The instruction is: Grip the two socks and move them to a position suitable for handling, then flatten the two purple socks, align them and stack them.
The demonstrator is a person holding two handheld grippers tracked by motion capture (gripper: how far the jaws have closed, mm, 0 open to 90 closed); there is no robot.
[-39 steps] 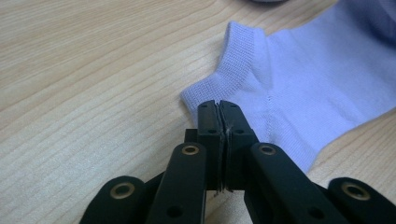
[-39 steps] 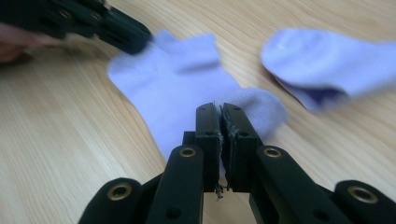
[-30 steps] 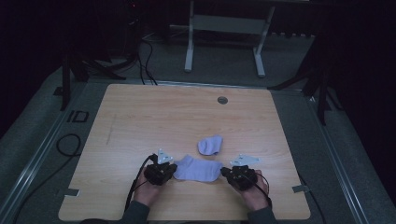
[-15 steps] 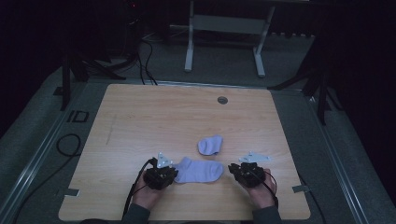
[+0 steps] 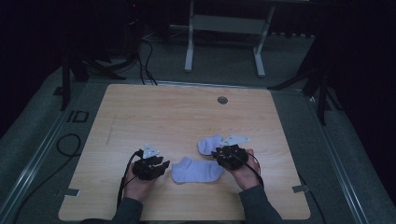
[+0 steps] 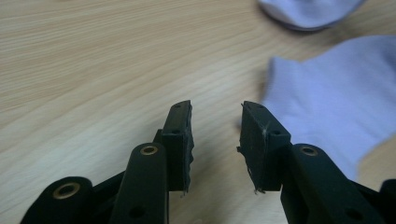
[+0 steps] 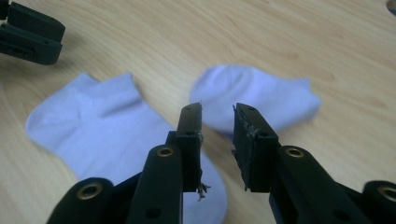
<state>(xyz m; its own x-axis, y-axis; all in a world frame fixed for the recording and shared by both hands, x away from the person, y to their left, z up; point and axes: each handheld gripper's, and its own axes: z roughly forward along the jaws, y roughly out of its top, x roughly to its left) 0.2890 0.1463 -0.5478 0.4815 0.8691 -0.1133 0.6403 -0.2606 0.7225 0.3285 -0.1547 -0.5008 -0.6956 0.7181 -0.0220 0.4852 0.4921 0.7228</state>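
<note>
Since a second ago, both grippers drawn off the near sock: left gripper (image 5: 161,166) pulled back to the left, right gripper (image 5: 219,154) shifted up toward the far sock. Left jaws apart, holding nothing, over bare table (image 6: 93,70) just beside the near sock (image 6: 336,98). Right jaws apart too, empty, aimed between the two socks. Near sock (image 5: 196,170) flat between the grippers on the table's (image 5: 163,112) front part. Far sock (image 5: 208,144) just behind it, touching or nearly so, beside the right gripper. No containers on the table.

Dim overhead view, brighter close-ups
</note>
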